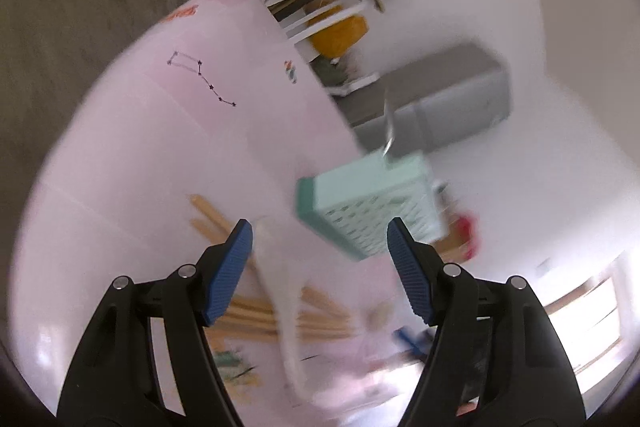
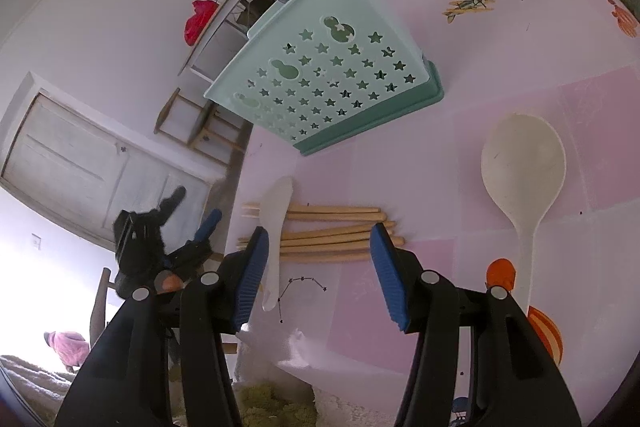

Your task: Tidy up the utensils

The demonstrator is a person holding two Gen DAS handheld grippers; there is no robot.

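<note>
Both my left gripper and right gripper gape, holding nothing. I'd square up on the chopsticks at 12 o'clock, then pinch mid-bundle for the holder.

Both wrist views near, angled down over pink table; shared: chopsticks, mint basket.

The left gripper has two black plastic arms, each ending in a blue ribbed pad. Round silver screw heads sit on the arm joints, two to each side. The right gripper is built alike: black angular arms, blue ribbed pads, and silver screw heads at the joints.
</note>
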